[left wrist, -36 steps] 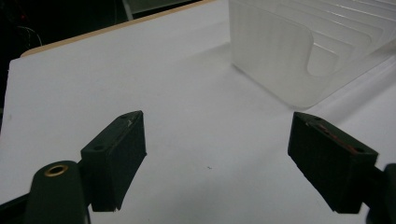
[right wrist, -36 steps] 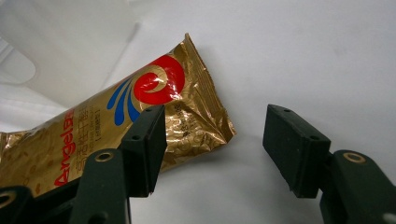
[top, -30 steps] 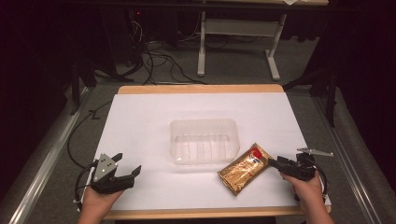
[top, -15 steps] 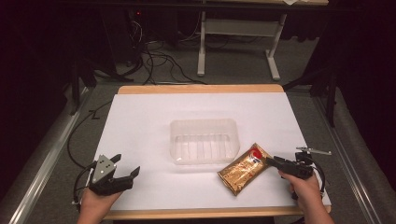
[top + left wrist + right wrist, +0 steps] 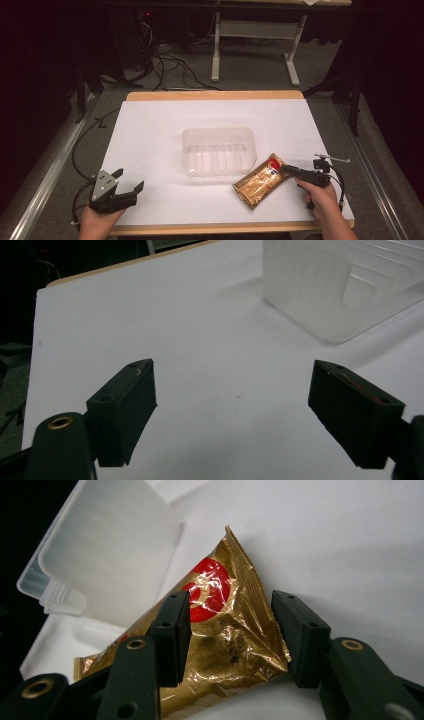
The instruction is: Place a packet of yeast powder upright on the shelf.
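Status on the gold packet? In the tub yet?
Not yet. Done: nothing placed; the tub looks empty. In hand: the right tool straddles one end of the packet, jaws not yet closed on it; it lies on the table beside the tub. Left tool is open, idle. Left: grip, lift, drop in, probably.

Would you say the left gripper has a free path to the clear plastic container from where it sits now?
Probably yes. The left gripper is open near the table's front corner, and bare white tabletop lies between it and the clear plastic container. The gold snack packet lies on the container's far side, at the right gripper.
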{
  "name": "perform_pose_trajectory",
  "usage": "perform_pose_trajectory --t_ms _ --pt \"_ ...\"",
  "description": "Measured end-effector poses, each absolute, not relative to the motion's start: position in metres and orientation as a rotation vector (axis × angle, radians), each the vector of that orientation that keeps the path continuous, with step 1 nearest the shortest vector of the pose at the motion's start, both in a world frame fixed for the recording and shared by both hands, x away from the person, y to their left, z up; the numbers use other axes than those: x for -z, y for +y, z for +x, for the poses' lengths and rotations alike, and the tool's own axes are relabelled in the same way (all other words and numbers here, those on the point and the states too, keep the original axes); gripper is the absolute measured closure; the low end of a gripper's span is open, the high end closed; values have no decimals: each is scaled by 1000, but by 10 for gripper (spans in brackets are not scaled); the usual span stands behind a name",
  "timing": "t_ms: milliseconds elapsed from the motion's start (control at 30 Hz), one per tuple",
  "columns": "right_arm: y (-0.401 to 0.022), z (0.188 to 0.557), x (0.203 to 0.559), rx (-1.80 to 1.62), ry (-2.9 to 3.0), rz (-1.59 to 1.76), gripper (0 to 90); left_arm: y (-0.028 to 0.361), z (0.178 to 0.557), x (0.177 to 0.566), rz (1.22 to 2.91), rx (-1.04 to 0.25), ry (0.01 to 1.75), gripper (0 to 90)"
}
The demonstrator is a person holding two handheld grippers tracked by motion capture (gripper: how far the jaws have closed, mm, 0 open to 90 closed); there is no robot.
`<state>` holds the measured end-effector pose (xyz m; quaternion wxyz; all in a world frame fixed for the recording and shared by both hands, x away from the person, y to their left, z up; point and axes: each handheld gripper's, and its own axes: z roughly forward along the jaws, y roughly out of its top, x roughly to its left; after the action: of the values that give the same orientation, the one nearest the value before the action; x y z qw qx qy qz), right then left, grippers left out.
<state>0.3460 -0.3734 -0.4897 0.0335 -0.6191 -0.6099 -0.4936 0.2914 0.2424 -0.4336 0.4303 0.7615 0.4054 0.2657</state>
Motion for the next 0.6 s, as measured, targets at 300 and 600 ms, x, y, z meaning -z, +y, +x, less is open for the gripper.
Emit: perform_pose_trajectory --t_ms 300,600 --pt "-372 347 493 1488 -1861 -1890 706 241 292 434 1905 -663 1010 199" --pt "-365 345 482 1539 -1949 -1827 889 243 291 433 1893 -667 1012 199"
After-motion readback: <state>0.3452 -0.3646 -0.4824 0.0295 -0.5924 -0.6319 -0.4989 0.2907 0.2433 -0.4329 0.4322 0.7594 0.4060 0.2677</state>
